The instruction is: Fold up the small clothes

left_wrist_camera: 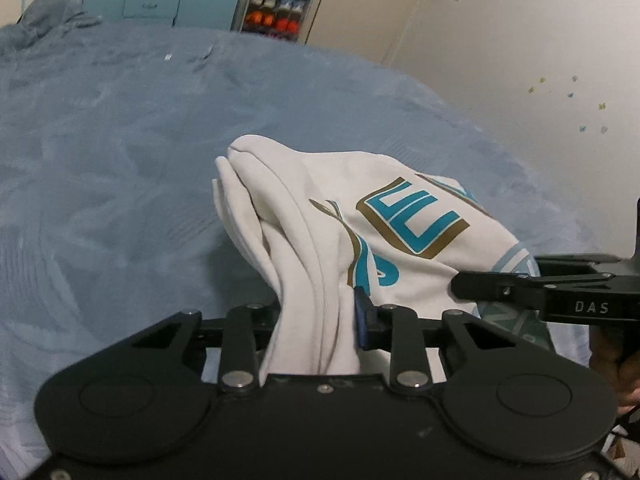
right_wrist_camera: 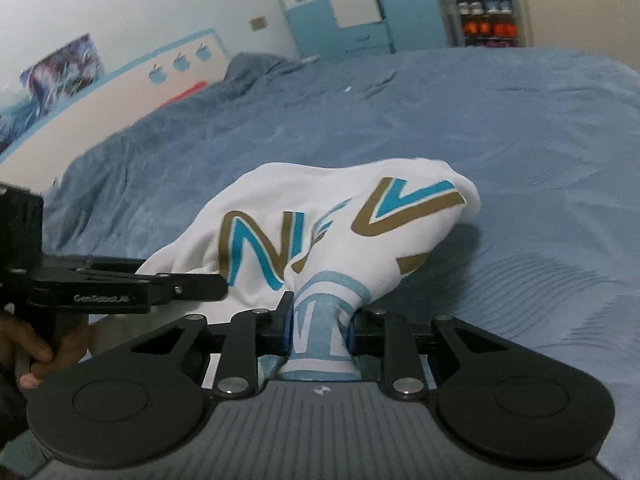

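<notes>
A white garment [left_wrist_camera: 360, 216] printed with teal-and-gold letters is held up over a blue bed cover [left_wrist_camera: 120, 160], gathered between the two tongs and sagging onto the cover at its far end. The left gripper [left_wrist_camera: 320, 320] is clenched on a thick bunch of plain white folds; the cloth fills the gap between its fingers, and only the blue pad of one finger [left_wrist_camera: 362, 316] shows. The right gripper [right_wrist_camera: 318, 322] is clenched on a narrower neck of the same garment [right_wrist_camera: 340, 216], at a pale-blue patterned band [right_wrist_camera: 320, 320] that is squeezed between its two blue-padded fingers.

In the left wrist view the garment's long axis runs away from the camera, from the pinched bunch up to a rounded folded end that points toward the far side of the bed, with the folds lying as long ridges along that line. The printed face turns right, toward the right gripper [left_wrist_camera: 460, 280], which comes in from the right edge and meets the cloth beside the pale-blue band.

In the right wrist view the cloth fans out from the pinched band, away and to the right, to a rounded corner resting on the cover (the letters read askew). The left gripper [right_wrist_camera: 216, 282] enters from the left, held by a hand [right_wrist_camera: 44, 344], its tip against the garment's near left edge.

A shoe rack [left_wrist_camera: 276, 4] stands beyond the bed.
</notes>
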`<state>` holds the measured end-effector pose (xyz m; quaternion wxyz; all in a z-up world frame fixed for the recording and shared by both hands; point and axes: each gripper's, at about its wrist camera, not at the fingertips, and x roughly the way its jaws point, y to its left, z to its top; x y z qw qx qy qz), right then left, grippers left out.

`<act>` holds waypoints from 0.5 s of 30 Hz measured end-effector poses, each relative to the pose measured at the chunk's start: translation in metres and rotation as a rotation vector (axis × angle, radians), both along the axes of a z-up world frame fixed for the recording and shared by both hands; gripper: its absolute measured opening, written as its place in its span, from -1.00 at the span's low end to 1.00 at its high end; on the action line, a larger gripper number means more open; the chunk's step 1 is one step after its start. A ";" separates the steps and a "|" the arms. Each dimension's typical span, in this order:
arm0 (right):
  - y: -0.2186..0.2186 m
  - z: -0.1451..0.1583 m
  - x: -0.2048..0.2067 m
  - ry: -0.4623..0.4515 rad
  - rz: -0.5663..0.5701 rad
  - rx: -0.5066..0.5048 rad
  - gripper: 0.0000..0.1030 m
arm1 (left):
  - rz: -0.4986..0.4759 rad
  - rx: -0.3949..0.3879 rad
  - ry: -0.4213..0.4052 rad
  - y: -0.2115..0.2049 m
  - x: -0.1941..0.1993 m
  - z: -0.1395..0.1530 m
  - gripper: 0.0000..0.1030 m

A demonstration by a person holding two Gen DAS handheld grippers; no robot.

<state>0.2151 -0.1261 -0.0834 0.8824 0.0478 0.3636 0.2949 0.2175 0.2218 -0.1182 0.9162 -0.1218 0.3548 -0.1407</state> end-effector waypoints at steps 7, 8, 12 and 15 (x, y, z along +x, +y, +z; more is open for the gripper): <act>-0.058 0.045 -0.007 -0.080 -0.067 -0.003 -0.47 | -0.068 0.013 -0.089 -0.058 0.001 0.049 -0.45; -0.069 0.051 -0.008 -0.093 -0.079 -0.009 -0.47 | -0.081 0.016 -0.099 -0.070 0.004 0.055 -0.45; -0.105 0.065 -0.005 -0.114 -0.136 -0.025 -0.47 | -0.132 0.015 -0.119 -0.118 0.017 0.069 -0.44; -0.130 0.069 -0.002 -0.114 -0.177 -0.036 -0.47 | -0.166 0.015 -0.124 -0.156 0.024 0.071 -0.44</act>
